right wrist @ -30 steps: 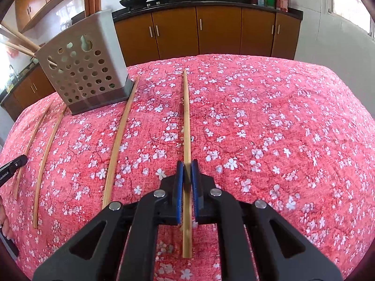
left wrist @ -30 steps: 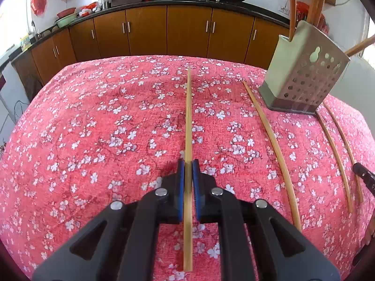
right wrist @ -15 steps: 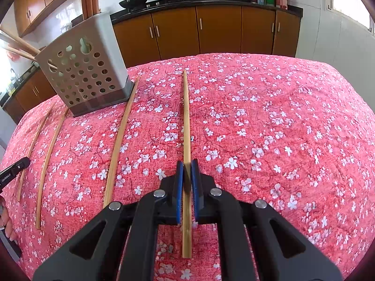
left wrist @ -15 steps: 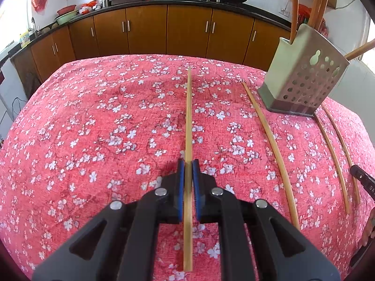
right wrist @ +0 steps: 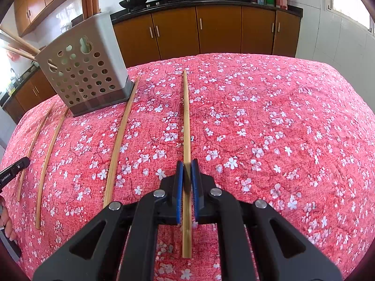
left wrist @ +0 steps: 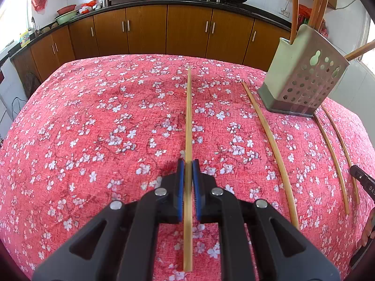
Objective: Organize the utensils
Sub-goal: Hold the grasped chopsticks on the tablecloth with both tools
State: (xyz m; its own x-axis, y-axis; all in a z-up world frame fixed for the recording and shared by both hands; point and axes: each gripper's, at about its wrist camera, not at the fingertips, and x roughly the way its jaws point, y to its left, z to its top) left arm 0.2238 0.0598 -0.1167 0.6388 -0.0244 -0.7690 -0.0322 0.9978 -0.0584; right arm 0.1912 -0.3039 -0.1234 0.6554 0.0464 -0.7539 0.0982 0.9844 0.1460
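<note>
The left hand-held gripper [left wrist: 188, 175] pinches a chopstick [left wrist: 189, 121]; the right hand-held gripper [right wrist: 186, 175] pinches another chopstick [right wrist: 186, 121], with the perforated holder [right wrist: 84, 70] ahead to its left.

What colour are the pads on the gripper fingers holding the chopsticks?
Blue, on black fingers. Clearest in the right wrist view, where the pads clamp a chopstick.

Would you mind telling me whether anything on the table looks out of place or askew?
Yes: several chopsticks lie loose on the red floral tablecloth instead of standing in the perforated holder, for example one beside its base. The left claw and right claw each grip one. The holder looks tilted, perhaps only from lens distortion.
</note>
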